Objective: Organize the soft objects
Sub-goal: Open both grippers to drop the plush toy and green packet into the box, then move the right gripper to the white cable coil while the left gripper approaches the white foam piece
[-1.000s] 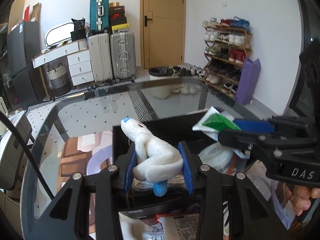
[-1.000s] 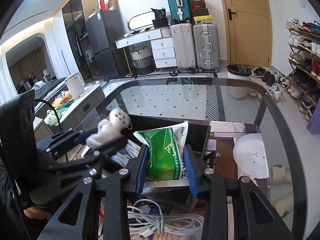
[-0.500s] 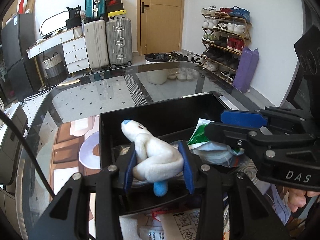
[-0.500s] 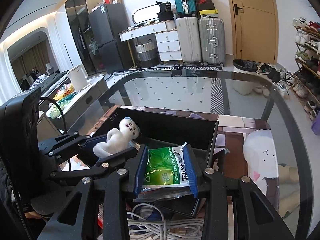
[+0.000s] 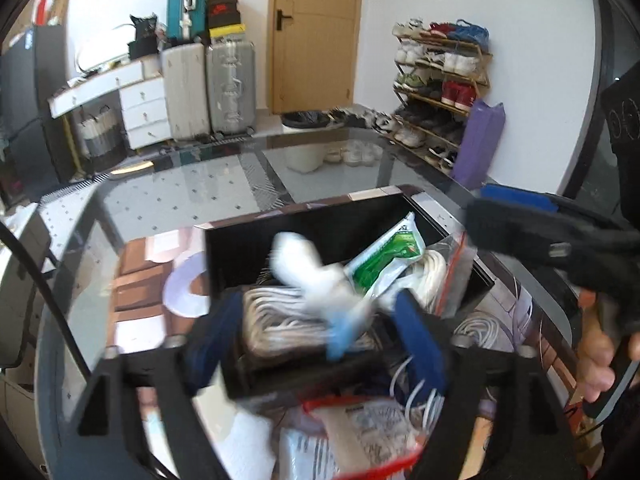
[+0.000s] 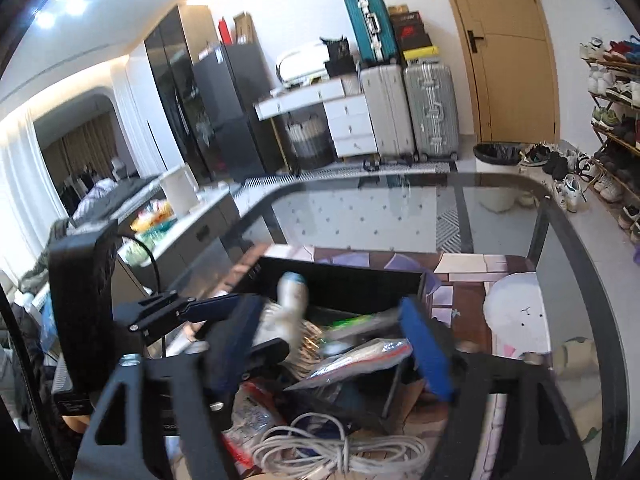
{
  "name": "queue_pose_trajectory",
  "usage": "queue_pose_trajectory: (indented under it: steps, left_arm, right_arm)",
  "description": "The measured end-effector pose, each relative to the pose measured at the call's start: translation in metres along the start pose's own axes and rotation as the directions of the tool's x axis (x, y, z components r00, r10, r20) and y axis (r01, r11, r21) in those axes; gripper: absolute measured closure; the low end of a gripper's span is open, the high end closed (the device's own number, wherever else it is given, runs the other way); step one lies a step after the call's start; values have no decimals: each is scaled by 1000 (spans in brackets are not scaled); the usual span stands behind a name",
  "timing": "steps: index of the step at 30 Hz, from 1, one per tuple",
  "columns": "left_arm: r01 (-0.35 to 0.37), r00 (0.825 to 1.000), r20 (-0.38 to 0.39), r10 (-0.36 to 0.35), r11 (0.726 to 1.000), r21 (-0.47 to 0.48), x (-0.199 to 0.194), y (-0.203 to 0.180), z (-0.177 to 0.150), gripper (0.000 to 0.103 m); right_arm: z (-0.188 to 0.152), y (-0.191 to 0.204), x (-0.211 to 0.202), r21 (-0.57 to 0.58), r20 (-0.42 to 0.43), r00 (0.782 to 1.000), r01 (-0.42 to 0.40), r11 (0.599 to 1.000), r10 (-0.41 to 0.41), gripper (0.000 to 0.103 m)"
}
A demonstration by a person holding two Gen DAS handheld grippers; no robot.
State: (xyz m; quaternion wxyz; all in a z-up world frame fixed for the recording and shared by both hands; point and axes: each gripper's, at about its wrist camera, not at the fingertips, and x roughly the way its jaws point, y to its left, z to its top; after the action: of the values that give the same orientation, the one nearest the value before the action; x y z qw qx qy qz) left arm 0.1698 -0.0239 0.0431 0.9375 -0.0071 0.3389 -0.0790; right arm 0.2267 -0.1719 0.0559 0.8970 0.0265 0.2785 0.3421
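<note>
With claws angled down over black bin [image 5: 320, 220] — left claw [image 5: 320, 344], right claw [image 6: 332, 344] just opened.

The black bin [image 5: 304, 236] is crowded with cable coils [image 5: 280, 316] and packets; the glass table [image 5: 168, 200] beyond lies open.

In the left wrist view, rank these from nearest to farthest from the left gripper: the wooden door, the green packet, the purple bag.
1. green packet, in the black box just ahead of the left gripper
2. purple bag, right, beside the shoe rack
3. wooden door, back wall
</note>
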Motion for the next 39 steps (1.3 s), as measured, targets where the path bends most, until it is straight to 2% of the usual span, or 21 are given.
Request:
queue_pose_trajectory:
  steps: [2, 3, 5, 9, 13, 19, 22, 26, 31, 36, 39]
  left_arm:
    - [-9, 1000, 28, 9, 1000, -11, -13, 0, -8, 5]
    - [-11, 999, 37, 11, 1000, -13, -18, 1, -10, 4]
    - [-26, 998, 58, 28, 999, -23, -31, 1, -18, 2]
    - [-62, 993, 95, 65, 998, -26, -50, 2, -30, 0]
    - [-84, 990, 114, 86, 996, -16, -62, 7, -39, 0]
    - [-134, 983, 121, 138, 990, -39, -70, 17, -50, 0]
    - [-147, 981, 117, 153, 988, -55, -68, 22, -57, 0]
    - [-151, 985, 71, 157, 985, -80, -57, 32, -69, 0]
    - [-174, 984, 30, 176, 983, -57, -46, 32, -79, 0]
    - [-178, 983, 22, 180, 981, -77, -43, 37, -81, 0]
    - [-189, 982, -17, 189, 979, -81, -35, 40, -85, 0]
  right_arm:
    - [0, 0, -12, 6, 27, 1000, -4, 1000, 4, 4]
    - [-2, 0, -19, 5, 43, 999, -6, 1000, 6, 1]
    - [-6, 1, -28, 3, 48, 999, -11, 1000, 11, 1]
    - [-23, 3, -35, -22, -5, 1000, -11, 1000, 10, 1]
    - [-43, 8, -34, -82, -70, 997, 28, 996, -33, 1]
    - [-65, 3, -36, -89, -95, 995, 34, 995, -42, 1]
    - [-71, 0, -34, -84, -110, 993, 39, 996, -48, 1]
    - [-74, 2, -29, -110, -144, 988, 42, 993, -58, 1]
    - [-78, 1, -23, -109, -169, 984, 37, 993, -55, 1]
    - [-81, 1, -19, -100, -192, 980, 30, 995, -49, 1]
    - [-82, -1, -17, -93, -196, 980, 28, 995, -46, 1]
